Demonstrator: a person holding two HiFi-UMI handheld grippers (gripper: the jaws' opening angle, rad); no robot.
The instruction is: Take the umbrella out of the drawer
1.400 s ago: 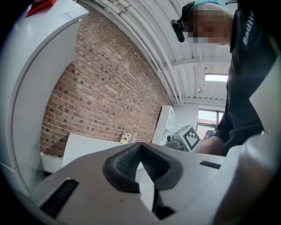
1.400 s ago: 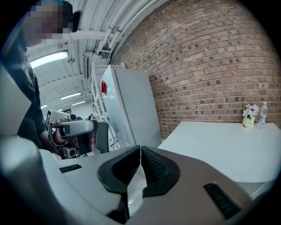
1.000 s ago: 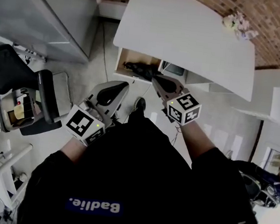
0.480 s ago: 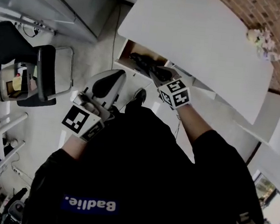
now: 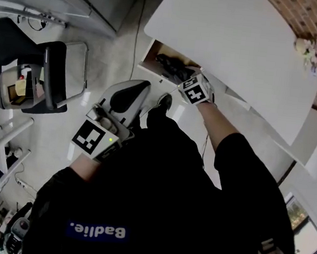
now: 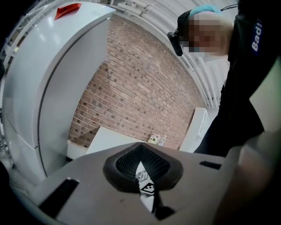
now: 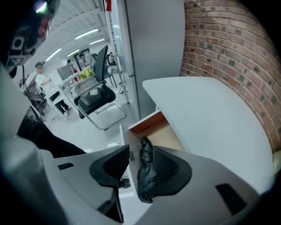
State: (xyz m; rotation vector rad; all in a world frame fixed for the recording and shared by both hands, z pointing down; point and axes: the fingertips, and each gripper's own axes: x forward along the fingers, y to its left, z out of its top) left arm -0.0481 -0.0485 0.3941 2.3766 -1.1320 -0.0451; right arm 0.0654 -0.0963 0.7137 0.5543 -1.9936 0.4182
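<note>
- Drawer: pulled open below the near edge of the white tabletop; bare wood shows inside.
- Umbrella: black, folded, lying inside the drawer along its front.
- Right tool: reached into the drawer, marker cube up, directly over the umbrella.
- Right tool jaws, right gripper view: the right tool is open. The umbrella stands between the jaws, against the right-hand pad, with a clear gap to the left-hand pad. No grip is made.
- Left tool: held outside the drawer, near its front, close to the person's body and well apart from the umbrella.
- Left tool jaws, left gripper view: the left tool has its pads brought together, leaving only a thin slit. Nothing is held.
- Chair: black seat, metal frame, on the floor well left of the drawer.
</note>
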